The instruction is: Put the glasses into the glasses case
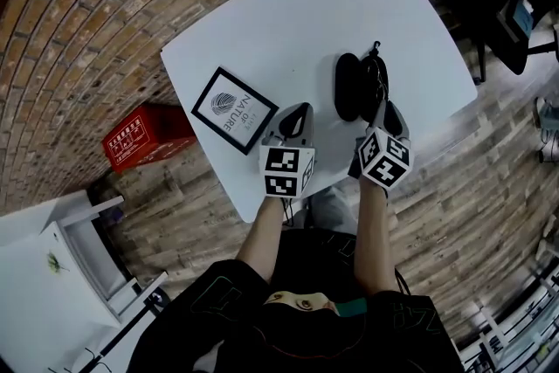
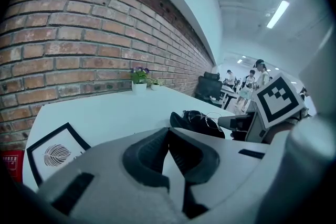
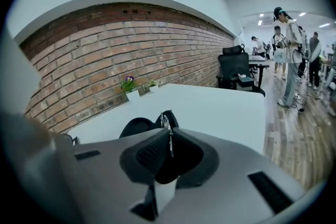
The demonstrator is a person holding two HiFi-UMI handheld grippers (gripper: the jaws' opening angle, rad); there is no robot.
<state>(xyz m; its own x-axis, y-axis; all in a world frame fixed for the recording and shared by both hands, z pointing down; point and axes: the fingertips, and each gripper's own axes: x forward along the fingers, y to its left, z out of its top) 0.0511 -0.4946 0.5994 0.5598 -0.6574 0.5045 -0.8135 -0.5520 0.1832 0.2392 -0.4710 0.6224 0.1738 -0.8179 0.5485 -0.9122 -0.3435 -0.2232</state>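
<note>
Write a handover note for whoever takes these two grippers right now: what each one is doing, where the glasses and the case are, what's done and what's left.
Left gripper: jaws together, nothing between them, near the table's front edge beside the picture frame.
Right gripper: jaws closed on a thin metal arm of the glasses.
Glasses: lying over the open black glasses case on the white table; I cannot tell whether they are fully seated.
Done: case open, glasses at the case.
Left: probably settle the glasses inside, release, then close the lid.
</note>
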